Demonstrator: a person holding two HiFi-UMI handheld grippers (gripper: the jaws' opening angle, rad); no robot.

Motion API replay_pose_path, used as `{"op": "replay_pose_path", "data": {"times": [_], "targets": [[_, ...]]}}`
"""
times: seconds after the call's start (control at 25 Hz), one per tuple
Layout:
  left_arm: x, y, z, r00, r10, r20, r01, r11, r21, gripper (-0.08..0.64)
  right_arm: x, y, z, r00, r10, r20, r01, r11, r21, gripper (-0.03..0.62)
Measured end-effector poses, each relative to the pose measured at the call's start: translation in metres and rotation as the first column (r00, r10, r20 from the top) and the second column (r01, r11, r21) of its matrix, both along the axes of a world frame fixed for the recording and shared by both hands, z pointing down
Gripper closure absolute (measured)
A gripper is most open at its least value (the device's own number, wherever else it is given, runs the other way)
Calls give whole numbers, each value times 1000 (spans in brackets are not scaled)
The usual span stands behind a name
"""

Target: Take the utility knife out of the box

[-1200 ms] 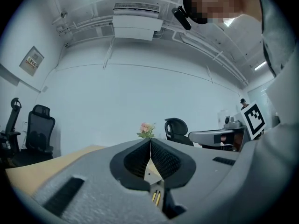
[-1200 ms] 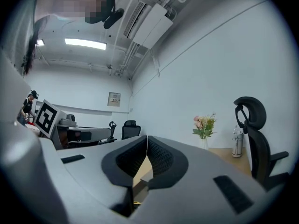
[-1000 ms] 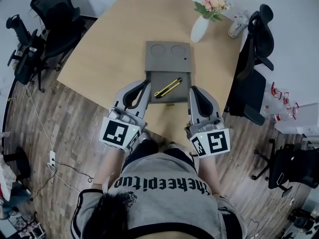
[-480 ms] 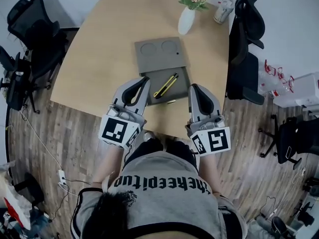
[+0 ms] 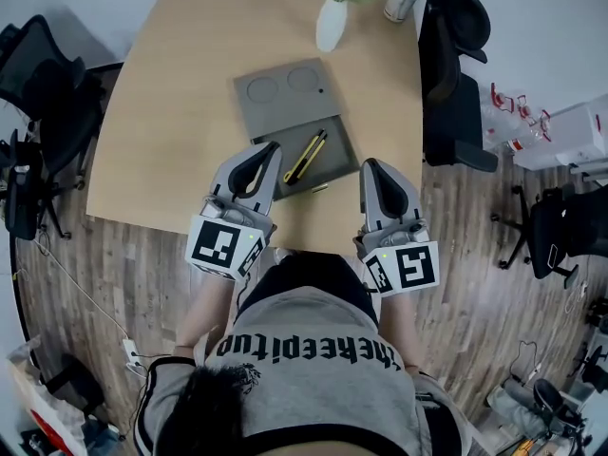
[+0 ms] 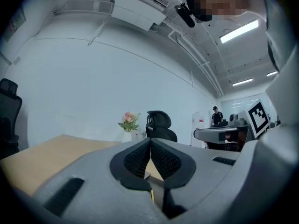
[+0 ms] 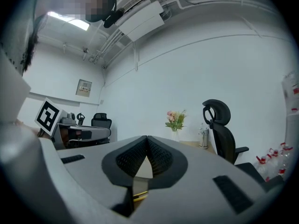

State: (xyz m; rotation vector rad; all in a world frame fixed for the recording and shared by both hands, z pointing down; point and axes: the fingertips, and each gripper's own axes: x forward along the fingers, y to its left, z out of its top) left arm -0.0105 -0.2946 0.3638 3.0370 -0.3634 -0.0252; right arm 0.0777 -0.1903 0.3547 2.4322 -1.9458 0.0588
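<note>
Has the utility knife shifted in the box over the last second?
No. The utility knife still lies diagonally in the tray of the box, at the same spot between its walls.

Your shirt [image 5: 309, 350] reads "thekeepitup", upside down in the head view. The left cube [image 5: 220, 246] and right cube [image 5: 403, 271] show only black square markers. The wall plaque [image 7: 84, 87] is too small to read.

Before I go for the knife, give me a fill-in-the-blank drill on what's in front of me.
The utility knife lies ____ the grey box.
The left gripper and the right gripper both have their jaws ____.
The knife's body is ____ and black.
Missing words: inside; shut; yellow.
</note>
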Motion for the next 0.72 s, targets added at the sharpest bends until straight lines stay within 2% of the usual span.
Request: {"op": "replay_pose_path", "data": {"times": [0.44,0.6,0.72], "targets": [[43,-3,38,991,40,130,-35,998,-47,541,34,0,17,998,41,39,-39,999,-38,586],[64,-4,60,975,69,213,-55,996,-69,541,51,-5,22,998,41,54,-39,998,-42,586],[79,-1,81,952,111,285,-89,992,-91,541,62,-8,27,997,39,63,-36,998,-46,586]]}}
